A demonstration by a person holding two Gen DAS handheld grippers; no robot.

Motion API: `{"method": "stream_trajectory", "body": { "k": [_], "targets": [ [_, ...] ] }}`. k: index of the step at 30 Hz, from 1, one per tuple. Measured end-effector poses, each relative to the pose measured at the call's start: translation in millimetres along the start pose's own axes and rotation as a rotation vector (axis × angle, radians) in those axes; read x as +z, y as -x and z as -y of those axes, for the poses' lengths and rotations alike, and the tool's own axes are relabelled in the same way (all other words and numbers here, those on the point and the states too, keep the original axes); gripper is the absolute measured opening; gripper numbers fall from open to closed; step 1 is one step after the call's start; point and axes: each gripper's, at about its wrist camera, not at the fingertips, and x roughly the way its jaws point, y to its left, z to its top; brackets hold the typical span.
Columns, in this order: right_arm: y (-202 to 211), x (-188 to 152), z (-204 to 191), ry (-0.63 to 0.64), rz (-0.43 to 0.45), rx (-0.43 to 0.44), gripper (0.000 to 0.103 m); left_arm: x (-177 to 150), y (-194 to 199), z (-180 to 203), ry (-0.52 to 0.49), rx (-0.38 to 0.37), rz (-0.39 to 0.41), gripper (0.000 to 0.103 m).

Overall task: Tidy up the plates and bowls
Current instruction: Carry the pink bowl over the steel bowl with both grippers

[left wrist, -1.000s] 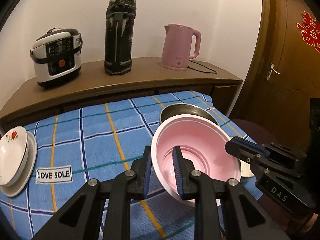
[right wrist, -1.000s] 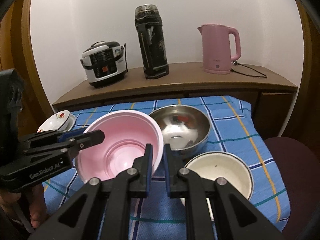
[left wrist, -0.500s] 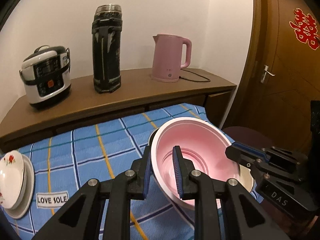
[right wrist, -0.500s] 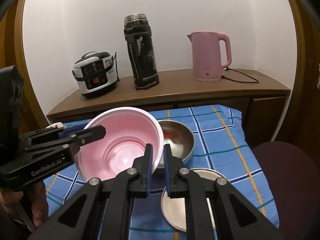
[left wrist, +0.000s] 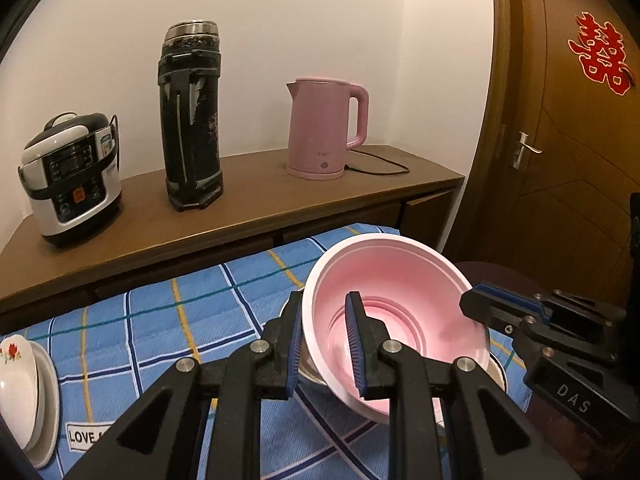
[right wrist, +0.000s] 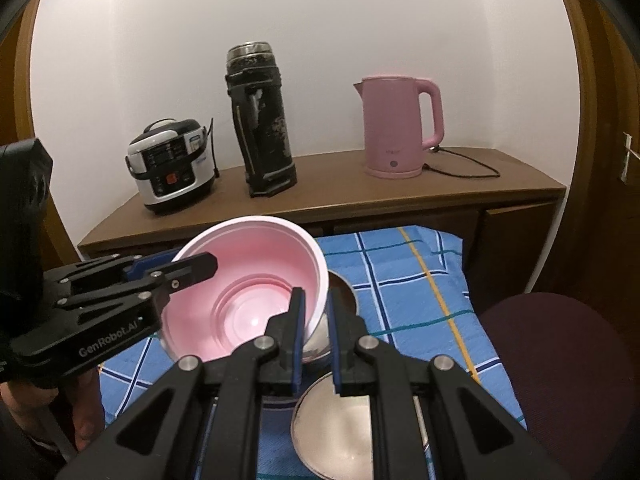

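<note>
Currently both claws grip one pink bowl (left wrist: 400,300): left claw (left wrist: 326,344) clamped on its near-left rim, right claw (right wrist: 316,332) clamped on its right rim. Bowl sits at lower centre of both views, tilted, raised off the blue checked tablecloth (left wrist: 168,328). Steel bowl (right wrist: 344,300) directly behind it; white bowl (right wrist: 344,440) at bottom centre. Flowered dishes (left wrist: 20,384) stacked at far left edge.
</note>
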Motion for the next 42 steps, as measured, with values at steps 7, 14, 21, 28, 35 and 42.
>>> {"method": "stream_trajectory", "body": {
  "k": [7,14,21,28,35,42],
  "targets": [
    [-13,7,5,-0.012,-0.020,-0.005,0.011,10,-10,-1,-0.012,0.000,0.010,0.023],
    [-23,11,7,-0.016,-0.029,-0.015,0.011,12,-27,-8,0.003,-0.007,-0.007,0.023],
    [-37,10,10,-0.017,-0.058,-0.030,0.011,11,-38,-12,0.015,-0.025,-0.015,0.023],
    [-50,4,13,-0.027,-0.091,-0.036,0.011,8,-45,-14,0.014,-0.027,-0.020,0.023],
    [-56,3,15,-0.031,-0.101,-0.045,0.011,4,-50,-15,0.015,-0.037,-0.023,0.023],
    [-59,3,15,-0.028,-0.101,-0.049,0.011,4,-57,-19,0.031,-0.040,-0.049,0.023]
  ]
}}
